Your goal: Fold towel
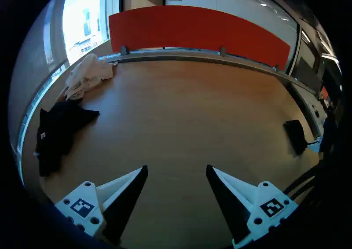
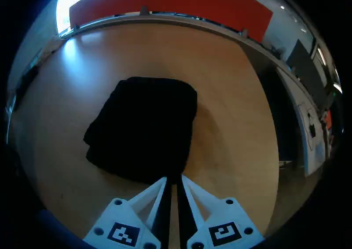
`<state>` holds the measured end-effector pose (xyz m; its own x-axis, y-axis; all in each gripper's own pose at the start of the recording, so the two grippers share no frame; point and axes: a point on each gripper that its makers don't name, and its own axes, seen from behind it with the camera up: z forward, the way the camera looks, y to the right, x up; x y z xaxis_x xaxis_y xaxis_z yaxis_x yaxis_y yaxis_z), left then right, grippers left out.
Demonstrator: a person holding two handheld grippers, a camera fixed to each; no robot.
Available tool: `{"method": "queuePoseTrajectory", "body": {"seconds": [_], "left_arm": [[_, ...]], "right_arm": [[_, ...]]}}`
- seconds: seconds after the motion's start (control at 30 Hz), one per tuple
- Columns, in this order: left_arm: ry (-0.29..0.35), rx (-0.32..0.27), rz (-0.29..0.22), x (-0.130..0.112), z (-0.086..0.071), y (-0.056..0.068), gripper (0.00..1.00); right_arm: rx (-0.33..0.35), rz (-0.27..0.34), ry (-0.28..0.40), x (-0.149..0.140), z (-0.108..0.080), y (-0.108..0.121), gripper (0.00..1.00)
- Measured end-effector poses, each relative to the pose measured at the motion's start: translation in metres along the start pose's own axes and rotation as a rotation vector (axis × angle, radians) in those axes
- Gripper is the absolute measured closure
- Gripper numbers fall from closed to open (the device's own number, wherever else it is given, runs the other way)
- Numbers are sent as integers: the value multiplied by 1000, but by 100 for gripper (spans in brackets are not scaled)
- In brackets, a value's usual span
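Note:
A black towel [image 2: 143,128], folded into a thick rectangle, lies on the wooden table [image 2: 233,117] in the right gripper view. My right gripper [image 2: 174,181] is at its near edge, and the fingers are pressed together on that edge with just a thin slit between them. In the left gripper view my left gripper [image 1: 177,172] hovers over bare table [image 1: 185,112], fingers wide apart with nothing between them. A small dark shape [image 1: 295,135] at the table's right edge may be the same towel; I cannot tell.
A crumpled white cloth [image 1: 88,75] and a loose black cloth [image 1: 59,132] lie at the table's far left by the window. A red divider panel [image 1: 198,31] runs along the table's back edge. Desks stand off to the right [image 2: 308,130].

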<state>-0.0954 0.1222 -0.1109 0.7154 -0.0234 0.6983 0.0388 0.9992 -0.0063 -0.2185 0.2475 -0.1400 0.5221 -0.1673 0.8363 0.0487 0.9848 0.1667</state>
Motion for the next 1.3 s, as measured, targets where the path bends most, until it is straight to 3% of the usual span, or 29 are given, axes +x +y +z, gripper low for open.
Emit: {"method": "queuePoseTrajectory", "body": {"seconds": [0.17,0.3,0.6,0.77,0.83,1.3], "left_arm": [[0,-1,-3,0,0,0,1],[1,-2,-6,0,1,-1,1],[5,-5,-10,1,1,-7,1],[7,-11,-12,1,2,-9,1],[9,-13,-11,1,2,-9,1],[32,-32,-8,10,0,-18,1]], "right_arm": [[-8,13,-3,0,-2,0,90],[-21,25,1,0,-5,3,81],[-58,46,30,1,-18,10,46],[-64,63,52,6,-26,9,16],[-65,66,58,7,-29,9,11],[-78,63,113,25,-54,-8,11]]}}
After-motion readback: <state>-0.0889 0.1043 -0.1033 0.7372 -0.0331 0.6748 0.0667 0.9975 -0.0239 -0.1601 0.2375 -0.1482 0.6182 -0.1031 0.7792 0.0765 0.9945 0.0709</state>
